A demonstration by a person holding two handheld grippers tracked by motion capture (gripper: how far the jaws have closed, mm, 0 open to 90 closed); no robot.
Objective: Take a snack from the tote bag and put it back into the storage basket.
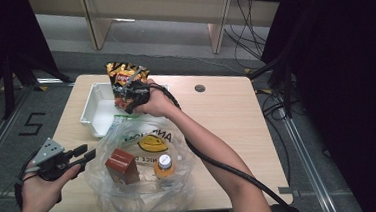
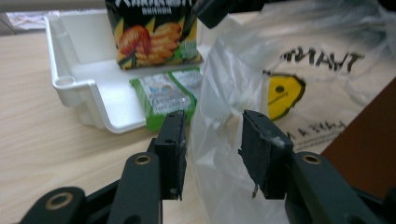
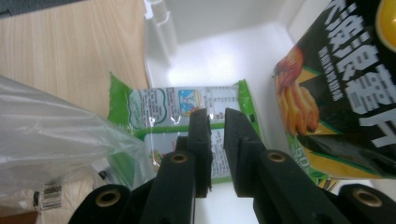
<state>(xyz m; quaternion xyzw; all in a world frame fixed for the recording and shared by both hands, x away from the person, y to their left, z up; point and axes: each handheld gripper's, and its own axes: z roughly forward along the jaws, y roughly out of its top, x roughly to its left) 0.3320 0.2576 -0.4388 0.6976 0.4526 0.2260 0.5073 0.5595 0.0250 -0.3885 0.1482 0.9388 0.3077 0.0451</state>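
A black and yellow chip bag (image 1: 123,73) (image 2: 152,32) (image 3: 336,107) stands upright in the white tray (image 1: 92,110) (image 2: 84,51) (image 3: 210,51). A green packet (image 2: 163,95) (image 3: 154,105) lies flat beside it. My right gripper (image 1: 127,106) (image 3: 217,112) hovers over the green packet, next to the chip bag. Its jaws are a narrow gap apart with nothing pinched. A clear plastic bag (image 1: 138,139) (image 2: 233,93) lies in front of the tray. My left gripper (image 1: 90,152) (image 2: 215,116) is open, with the bag's left rim between its pads but not pressed.
Inside the plastic bag are a brown carton (image 1: 121,166) and an orange bottle (image 1: 164,166) with a white cap. The wooden table (image 1: 226,113) has bare room to the right. The right gripper's cable (image 1: 215,161) trails along the forearm.
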